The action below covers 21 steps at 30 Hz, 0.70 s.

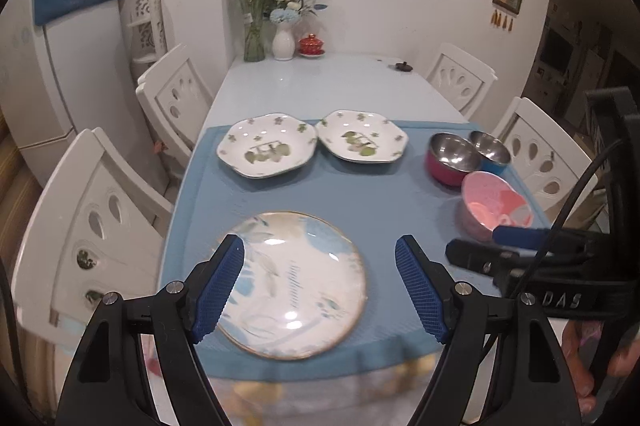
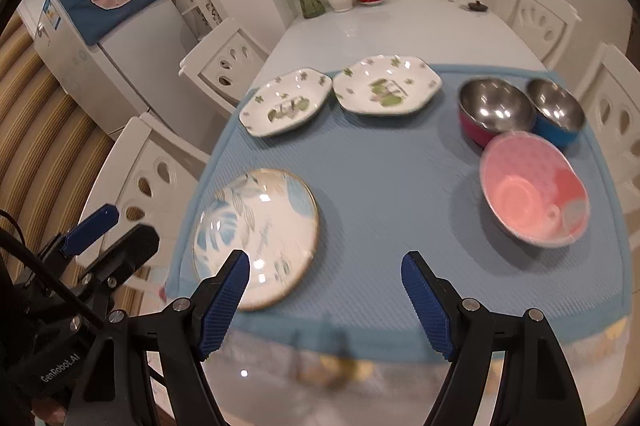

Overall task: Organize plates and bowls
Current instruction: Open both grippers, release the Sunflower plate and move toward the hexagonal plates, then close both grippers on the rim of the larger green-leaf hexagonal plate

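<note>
A round blue-leaf plate [image 1: 298, 282] [image 2: 256, 234] lies at the near left of the blue mat [image 1: 360, 190] [image 2: 400, 166]. Two white scalloped floral plates [image 1: 267, 144] [image 1: 362, 141] sit side by side at the back; they also show in the right wrist view [image 2: 286, 102] [image 2: 386, 84]. A pink bowl [image 1: 494, 204] [image 2: 534, 188], a steel bowl with magenta outside [image 1: 454, 156] [image 2: 494, 110] and one with blue outside [image 1: 490, 150] [image 2: 556, 110] cluster at the right. My left gripper [image 1: 320, 286] hovers open above the round plate. My right gripper [image 2: 326, 302] is open and empty over the mat's near edge.
White chairs [image 1: 96, 210] [image 1: 536, 154] stand along both sides of the table. Vases with flowers [image 1: 282, 34] and a red lidded cup [image 1: 311, 45] stand at the far end. A fridge [image 2: 112, 38] is at the left. The right gripper's body [image 1: 560, 266] is beside the pink bowl.
</note>
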### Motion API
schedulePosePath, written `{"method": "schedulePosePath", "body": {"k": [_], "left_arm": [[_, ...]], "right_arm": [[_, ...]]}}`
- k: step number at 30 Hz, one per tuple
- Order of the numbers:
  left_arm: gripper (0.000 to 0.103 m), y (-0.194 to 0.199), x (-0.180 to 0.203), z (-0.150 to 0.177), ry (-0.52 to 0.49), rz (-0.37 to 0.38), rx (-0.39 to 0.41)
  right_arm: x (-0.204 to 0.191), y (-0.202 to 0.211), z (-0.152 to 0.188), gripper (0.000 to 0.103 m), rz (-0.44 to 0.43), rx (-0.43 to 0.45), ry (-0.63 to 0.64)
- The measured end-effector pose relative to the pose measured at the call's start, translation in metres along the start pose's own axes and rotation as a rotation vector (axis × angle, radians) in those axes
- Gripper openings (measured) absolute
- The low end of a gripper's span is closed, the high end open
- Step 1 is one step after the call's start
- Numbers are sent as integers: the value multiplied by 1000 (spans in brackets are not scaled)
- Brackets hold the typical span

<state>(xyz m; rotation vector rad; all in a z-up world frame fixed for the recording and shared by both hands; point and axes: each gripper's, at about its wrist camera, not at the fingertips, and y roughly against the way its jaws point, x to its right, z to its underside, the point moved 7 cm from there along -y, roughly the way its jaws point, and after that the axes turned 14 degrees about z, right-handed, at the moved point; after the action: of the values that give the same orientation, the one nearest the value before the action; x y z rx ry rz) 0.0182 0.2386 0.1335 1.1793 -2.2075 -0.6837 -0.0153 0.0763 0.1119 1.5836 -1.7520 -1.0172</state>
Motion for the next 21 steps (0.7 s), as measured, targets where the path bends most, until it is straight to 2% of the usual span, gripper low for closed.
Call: {"method": "schedulePosePath", "body": {"k": [2,6,13,21], "left_arm": [[79,-10,-21,-7,8,11,-28],[79,-27,-59,-26,44,40,-23],[79,-81,-128,-63,159,105,-60],[79,-161,-176,-98,153,101,-105]], "right_arm": [[-12,-7,-12,76,5,14,7],[-32,-27,-38,76,34,28,38],[-58,-80,-86,76,17,-22,3],[-61,-156,-118,75,-38,-174,-149]]}}
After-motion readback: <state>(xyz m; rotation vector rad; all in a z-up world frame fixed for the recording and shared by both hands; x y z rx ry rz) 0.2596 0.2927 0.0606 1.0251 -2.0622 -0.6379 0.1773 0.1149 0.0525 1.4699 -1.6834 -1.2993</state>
